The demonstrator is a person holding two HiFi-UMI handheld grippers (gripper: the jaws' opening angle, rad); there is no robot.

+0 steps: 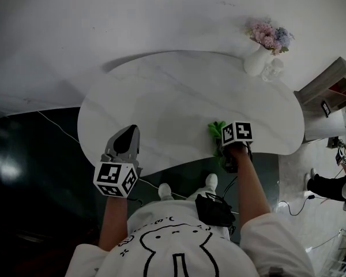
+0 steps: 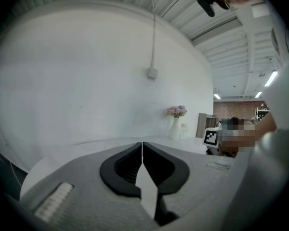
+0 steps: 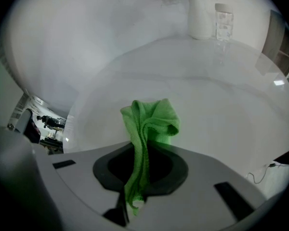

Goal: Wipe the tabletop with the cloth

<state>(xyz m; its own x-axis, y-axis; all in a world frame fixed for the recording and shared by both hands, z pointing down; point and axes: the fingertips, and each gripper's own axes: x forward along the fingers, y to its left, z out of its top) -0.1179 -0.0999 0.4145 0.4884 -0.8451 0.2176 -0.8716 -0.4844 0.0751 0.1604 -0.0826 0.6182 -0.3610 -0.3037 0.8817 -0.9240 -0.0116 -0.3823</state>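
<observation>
We held the crumpled green cloth (image 3: 151,119) clamped in our right gripper (image 3: 137,165), left gripper (image 2: 142,150) closed on nothing, glossy oval tabletop (image 1: 161,91) spread wide ahead.

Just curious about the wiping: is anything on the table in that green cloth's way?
Mostly no. The right gripper holds the cloth; the tabletop ahead is bare, except a vase and a glass at its far right edge.

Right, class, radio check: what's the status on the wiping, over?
Left gripper shut, empty, at the table's near edge. Right gripper shut on green cloth. Vase and glass at far right edge, away from cloth.
</observation>
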